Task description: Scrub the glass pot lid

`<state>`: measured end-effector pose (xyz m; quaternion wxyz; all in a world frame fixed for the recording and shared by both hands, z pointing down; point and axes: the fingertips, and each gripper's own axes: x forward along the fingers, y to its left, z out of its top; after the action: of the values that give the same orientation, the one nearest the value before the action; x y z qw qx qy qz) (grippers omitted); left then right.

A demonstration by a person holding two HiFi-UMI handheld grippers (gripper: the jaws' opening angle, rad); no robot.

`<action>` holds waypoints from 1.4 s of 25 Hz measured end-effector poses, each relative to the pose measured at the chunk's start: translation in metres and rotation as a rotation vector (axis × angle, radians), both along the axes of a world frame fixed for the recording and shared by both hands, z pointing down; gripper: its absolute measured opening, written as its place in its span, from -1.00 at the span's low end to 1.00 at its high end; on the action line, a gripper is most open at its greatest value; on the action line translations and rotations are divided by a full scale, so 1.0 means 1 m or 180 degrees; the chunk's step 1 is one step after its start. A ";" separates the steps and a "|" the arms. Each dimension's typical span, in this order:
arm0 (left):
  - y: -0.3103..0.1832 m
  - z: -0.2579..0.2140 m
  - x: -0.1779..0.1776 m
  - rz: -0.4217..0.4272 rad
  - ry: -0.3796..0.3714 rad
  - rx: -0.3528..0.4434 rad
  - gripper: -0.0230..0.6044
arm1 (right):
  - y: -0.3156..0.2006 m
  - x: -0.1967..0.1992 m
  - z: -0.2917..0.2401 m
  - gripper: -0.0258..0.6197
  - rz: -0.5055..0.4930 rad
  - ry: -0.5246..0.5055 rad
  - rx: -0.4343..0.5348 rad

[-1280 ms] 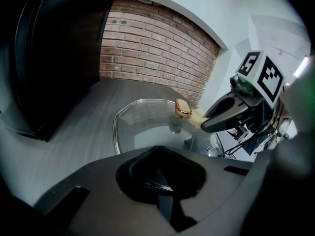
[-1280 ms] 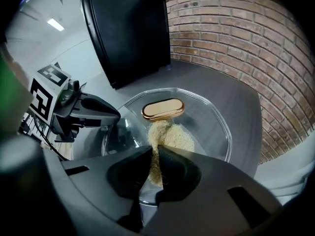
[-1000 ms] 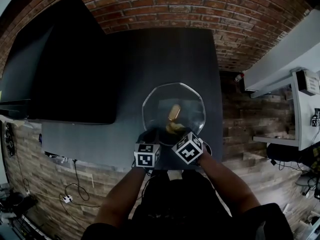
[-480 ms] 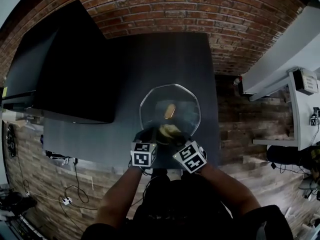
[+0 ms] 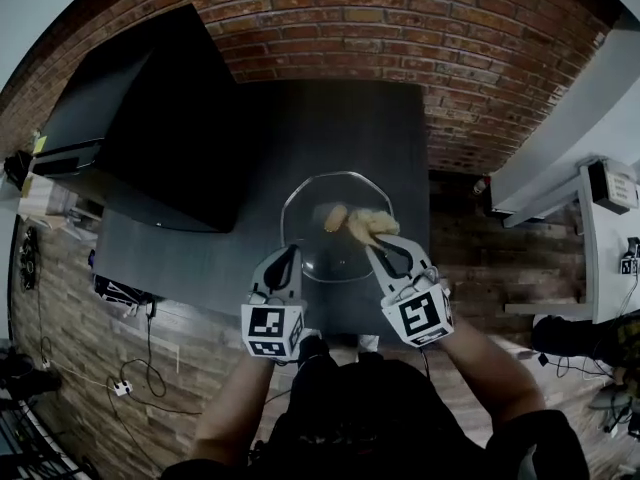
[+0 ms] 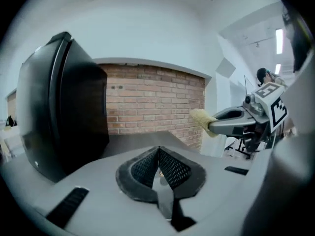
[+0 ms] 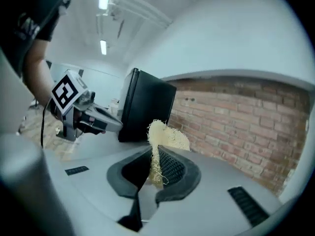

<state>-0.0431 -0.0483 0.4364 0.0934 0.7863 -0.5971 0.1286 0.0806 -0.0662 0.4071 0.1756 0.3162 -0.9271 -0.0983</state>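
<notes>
Yellow scrubber (image 7: 165,134) pinched in right claw (image 7: 153,156) (left claw (image 6: 158,156) closed) above glass lid (image 5: 318,264).

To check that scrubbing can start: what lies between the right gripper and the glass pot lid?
A yellow scrub pad, pinched in the right gripper; the head view shows it over the glass lid.

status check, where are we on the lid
Left tool shut, empty. Right tool shut on scrub pad, over glass lid. Lid flat on table, nothing blocking.
</notes>
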 end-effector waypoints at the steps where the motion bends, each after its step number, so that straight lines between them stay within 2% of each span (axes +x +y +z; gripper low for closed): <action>1: 0.004 -0.014 0.002 0.0019 -0.0076 0.0119 -0.82 | 0.002 0.005 -0.015 -0.79 -0.0041 0.0051 0.0247; 3: 0.014 -0.041 0.006 0.0052 -0.0194 0.0335 -0.82 | 0.007 0.011 -0.042 -0.79 -0.0107 0.0079 0.0577; 4: 0.018 -0.056 0.008 0.0072 -0.0220 0.0459 -0.82 | 0.011 0.013 -0.052 -0.79 -0.0124 0.0051 0.0648; 6: 0.026 -0.079 0.011 0.0100 -0.0197 0.0639 -0.82 | 0.018 0.016 -0.068 -0.79 -0.0100 -0.0124 0.0606; 8: 0.034 -0.088 0.010 0.0122 -0.0147 0.0669 -0.82 | 0.024 0.016 -0.075 -0.79 0.0041 -0.0495 0.0352; 11: 0.049 -0.084 0.007 0.0196 -0.0084 0.0566 -0.82 | 0.037 0.014 -0.068 -0.79 0.0361 -0.0938 -0.0130; 17: 0.091 -0.062 -0.006 0.0432 0.0085 0.0292 -0.82 | 0.080 0.003 -0.037 -0.79 0.0852 -0.1130 -0.0634; 27: 0.164 -0.033 -0.039 0.0782 0.0347 0.0036 -0.82 | 0.164 -0.012 -0.007 -0.79 0.1399 -0.1146 -0.0837; 35: 0.200 -0.029 -0.057 0.0981 0.0399 -0.0031 -0.82 | 0.216 -0.030 -0.008 -0.79 0.1570 -0.1092 -0.0779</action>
<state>-0.1000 0.1513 0.4070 0.1133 0.8745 -0.4619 0.0950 0.0501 0.1498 0.3986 0.0721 0.5199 -0.8435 0.1141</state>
